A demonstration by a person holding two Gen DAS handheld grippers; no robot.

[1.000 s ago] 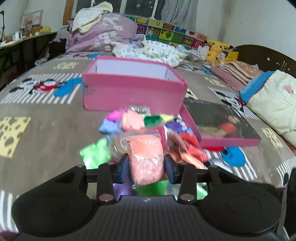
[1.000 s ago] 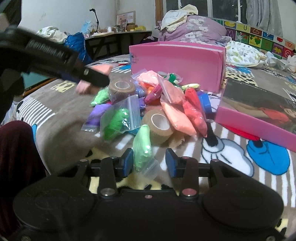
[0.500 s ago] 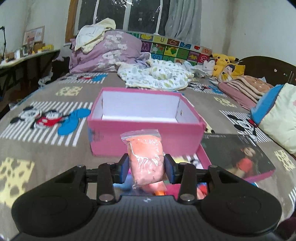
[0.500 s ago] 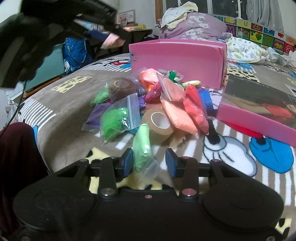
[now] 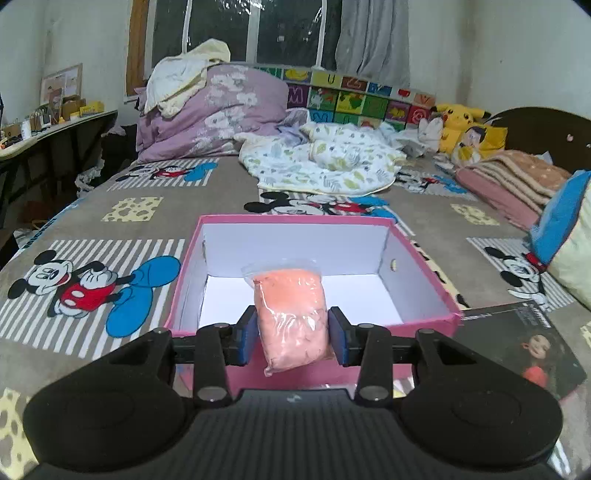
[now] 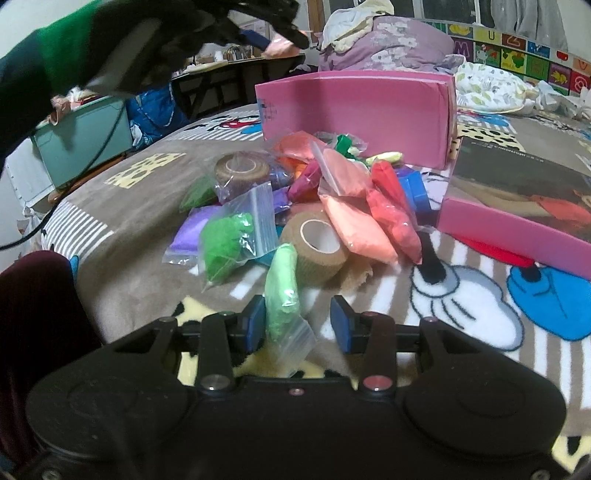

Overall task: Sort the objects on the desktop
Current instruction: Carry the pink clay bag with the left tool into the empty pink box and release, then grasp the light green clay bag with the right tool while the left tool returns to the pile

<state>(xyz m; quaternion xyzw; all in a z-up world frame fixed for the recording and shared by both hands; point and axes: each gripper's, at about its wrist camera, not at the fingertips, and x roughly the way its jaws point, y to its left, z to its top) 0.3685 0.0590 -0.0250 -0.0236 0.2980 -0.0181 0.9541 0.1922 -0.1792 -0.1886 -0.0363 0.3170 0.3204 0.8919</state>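
Brown cartoon blanket point(image 5: 221, 195) under pink box point(image 5: 184, 273); left gripper point(image 5: 293, 334) clamps orange bag point(image 5: 291, 314), right gripper point(image 6: 297, 323) parted.

My left wrist view looks down from close above into the pink box point(image 5: 421, 266) toward the bed's far edge, while my right wrist view sits low near the bed's near edge, sharing that box point(image 6: 354, 107).

Even, cool indoor light falls from above; the window point(image 5: 258, 29) at the far end is dark. Shadows on the bed point(image 5: 92, 206) are soft and faint. Both views bulge at the edges, with black corners. In the right view, the sleeve point(image 6: 55, 55) at upper left is motion-blurred.
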